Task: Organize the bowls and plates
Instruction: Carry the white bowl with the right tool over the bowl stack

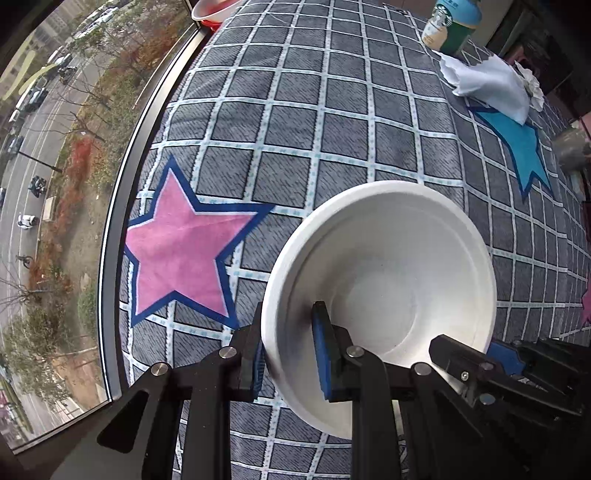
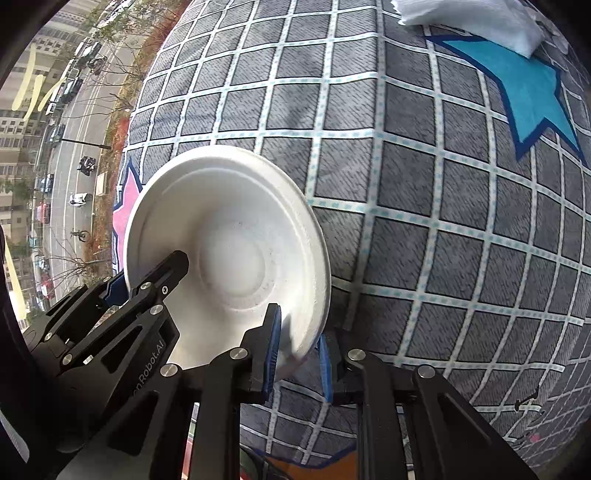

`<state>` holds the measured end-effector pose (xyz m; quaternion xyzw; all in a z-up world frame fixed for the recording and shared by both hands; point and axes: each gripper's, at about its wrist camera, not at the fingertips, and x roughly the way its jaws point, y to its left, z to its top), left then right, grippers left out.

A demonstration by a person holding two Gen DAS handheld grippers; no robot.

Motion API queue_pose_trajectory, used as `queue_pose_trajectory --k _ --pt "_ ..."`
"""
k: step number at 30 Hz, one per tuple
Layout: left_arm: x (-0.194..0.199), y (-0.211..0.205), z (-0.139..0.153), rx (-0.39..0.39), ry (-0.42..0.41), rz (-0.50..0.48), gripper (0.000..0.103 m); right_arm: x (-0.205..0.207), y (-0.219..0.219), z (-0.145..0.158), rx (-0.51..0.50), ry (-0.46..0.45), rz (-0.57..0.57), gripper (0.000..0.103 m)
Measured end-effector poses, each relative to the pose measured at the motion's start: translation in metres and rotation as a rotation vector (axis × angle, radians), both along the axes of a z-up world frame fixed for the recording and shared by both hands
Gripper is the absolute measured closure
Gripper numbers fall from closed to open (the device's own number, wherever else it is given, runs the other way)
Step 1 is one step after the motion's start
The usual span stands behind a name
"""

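White bowl (image 2: 236, 251) on table covered by grey checked cloth (image 2: 424, 206). Right claw (image 2: 295, 354) closed on the bowl's near right rim: one blue pad inside, the other outside. Left claw (image 2: 147, 280) clamps the bowl's left rim, black finger lying inside the bowl. Pink star (image 2: 127, 199) partly hidden behind the bowl. Blue star (image 2: 528, 92) upper right, white tissue (image 2: 472, 18) overlapping its top. Window with street at left.

The white bowl (image 1: 388, 258) looks like matt moulded paper pulp; the checked tablecloth (image 1: 314, 122) is soft woven cloth.
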<state>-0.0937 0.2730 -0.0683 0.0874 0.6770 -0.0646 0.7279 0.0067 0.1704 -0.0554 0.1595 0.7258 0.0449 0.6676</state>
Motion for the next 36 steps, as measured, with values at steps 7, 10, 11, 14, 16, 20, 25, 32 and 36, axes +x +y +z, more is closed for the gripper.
queue_pose_trajectory --k 7,10,11,14,16,20,25,32,36 --pt "-0.029 -0.051 -0.004 -0.013 0.008 -0.086 0.072 -0.049 -0.045 0.001 -0.027 0.031 -0.036 0.082" --pt "-0.027 -0.055 -0.006 -0.008 0.010 -0.067 0.068 -0.052 -0.050 -0.002 0.001 0.037 -0.078 0.082" --pt "-0.027 -0.055 -0.006 -0.005 0.012 -0.066 0.068 -0.052 -0.051 -0.005 0.014 0.043 -0.089 0.082" --pt "-0.029 -0.053 -0.005 -0.002 0.013 -0.075 0.071 -0.052 -0.048 -0.011 0.041 0.040 -0.101 0.082" --pt "-0.033 -0.058 -0.001 0.000 0.011 -0.073 0.070 -0.056 -0.045 -0.010 0.045 0.035 -0.094 0.082" --pt "-0.058 -0.070 0.027 -0.002 -0.016 -0.092 0.070 -0.081 -0.051 0.000 0.047 0.010 -0.070 0.082" --pt "-0.079 -0.088 0.054 -0.013 -0.047 -0.112 0.070 -0.085 -0.064 0.021 0.048 -0.012 -0.080 0.082" --pt "-0.110 -0.106 0.084 -0.028 -0.062 -0.139 0.070 -0.104 -0.083 0.041 0.031 -0.031 -0.077 0.082" --pt "-0.124 -0.107 0.087 -0.040 -0.057 -0.169 0.070 -0.128 -0.089 0.055 0.019 -0.032 -0.093 0.082"
